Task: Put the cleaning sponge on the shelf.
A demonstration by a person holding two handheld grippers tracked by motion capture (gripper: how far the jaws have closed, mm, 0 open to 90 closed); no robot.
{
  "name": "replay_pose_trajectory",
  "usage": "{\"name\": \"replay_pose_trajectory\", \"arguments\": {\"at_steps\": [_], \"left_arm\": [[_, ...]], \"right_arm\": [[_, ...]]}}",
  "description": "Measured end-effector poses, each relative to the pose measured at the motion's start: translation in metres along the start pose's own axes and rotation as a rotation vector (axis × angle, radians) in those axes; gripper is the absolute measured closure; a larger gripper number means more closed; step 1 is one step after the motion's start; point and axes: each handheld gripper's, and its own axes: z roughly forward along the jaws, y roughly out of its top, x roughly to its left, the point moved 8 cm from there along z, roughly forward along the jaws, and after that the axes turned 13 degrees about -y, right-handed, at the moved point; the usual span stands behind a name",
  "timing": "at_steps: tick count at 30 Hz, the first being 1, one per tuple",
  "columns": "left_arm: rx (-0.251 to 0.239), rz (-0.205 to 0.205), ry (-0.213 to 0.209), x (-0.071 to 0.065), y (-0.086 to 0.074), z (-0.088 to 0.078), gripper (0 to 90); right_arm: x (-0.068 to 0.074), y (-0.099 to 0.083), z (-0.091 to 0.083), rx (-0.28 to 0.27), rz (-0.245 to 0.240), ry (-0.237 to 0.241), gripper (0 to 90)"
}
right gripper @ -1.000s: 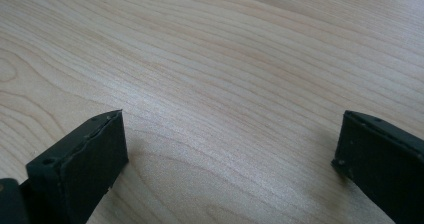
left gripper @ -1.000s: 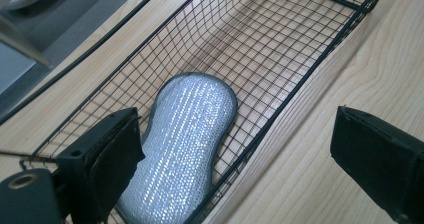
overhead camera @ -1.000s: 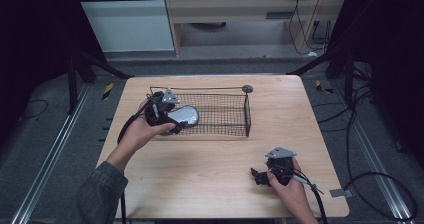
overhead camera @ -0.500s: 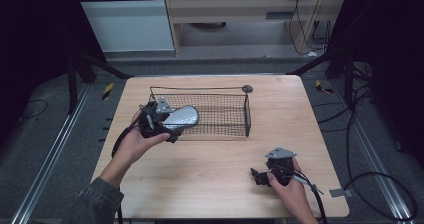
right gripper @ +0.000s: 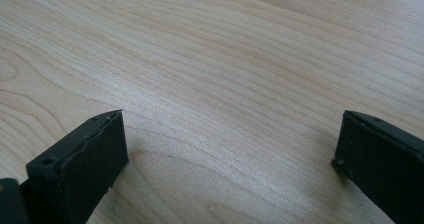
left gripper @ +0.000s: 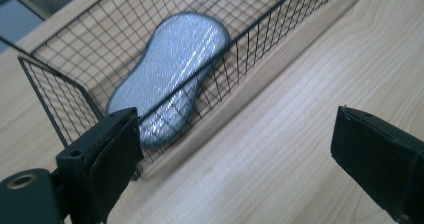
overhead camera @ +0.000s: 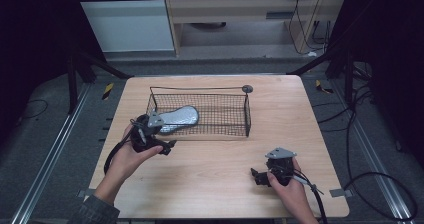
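Note:
A grey, peanut-shaped sponge pad (overhead camera: 180,118) lies in the left part of a black wire basket (overhead camera: 222,120) and leans on its near wall. In the left gripper view the pad (left gripper: 175,69) shows behind the basket's mesh (left gripper: 260,21). My left gripper (overhead camera: 165,146) is open and empty, just outside the basket's near left corner, over bare wood (left gripper: 235,149). My right gripper (overhead camera: 257,176) rests low on the table at the near right, also open with nothing between its jaws (right gripper: 230,154).
The wooden table (overhead camera: 210,189) has bare wood between the basket and its near edge. A small dark round knob (overhead camera: 247,88) sits at the basket's far right corner. Cables trail from both grippers off the table's near side.
The left gripper has let go of the sponge pad and drawn back out of the basket toward the near left. The pad now lies in the basket. The right gripper has stayed put.

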Motion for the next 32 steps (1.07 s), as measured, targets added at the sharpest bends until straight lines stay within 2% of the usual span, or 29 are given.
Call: {"name": "replay_pose_trajectory", "arguments": {"at_steps": [8,17,22,23,25,26,27,32], "left_arm": [[0.019,-0.093,0.024,0.004,-0.048,0.005,5.5],[0.064,-0.222,0.063,0.027,-0.104,0.020,5.4],[0.077,-0.271,0.057,0.038,-0.121,0.030,5.0],[0.072,-0.279,0.042,0.039,-0.123,0.033,4.8],[0.027,-0.318,0.012,0.040,-0.125,0.036,2.6],[-0.014,-0.313,0.026,0.043,-0.126,0.038,1.7],[-0.014,-0.313,0.026,0.043,-0.126,0.038,0.0],[-0.077,-0.302,0.031,0.044,-0.124,0.041,0.0]], "right_arm": [[0.000,0.000,0.000,0.000,0.000,0.000,0.6],[0.000,0.000,0.000,0.000,0.000,0.000,0.6],[0.000,0.000,0.000,0.000,0.001,0.000,0.6],[0.000,0.000,0.000,0.000,0.000,0.000,0.6],[0.000,0.000,0.000,0.000,0.001,0.000,0.6],[0.000,0.000,0.000,0.000,0.000,0.000,0.6],[0.000,0.000,0.000,0.000,0.000,0.000,0.6],[0.000,0.000,0.000,0.000,0.001,0.000,0.6]]}}
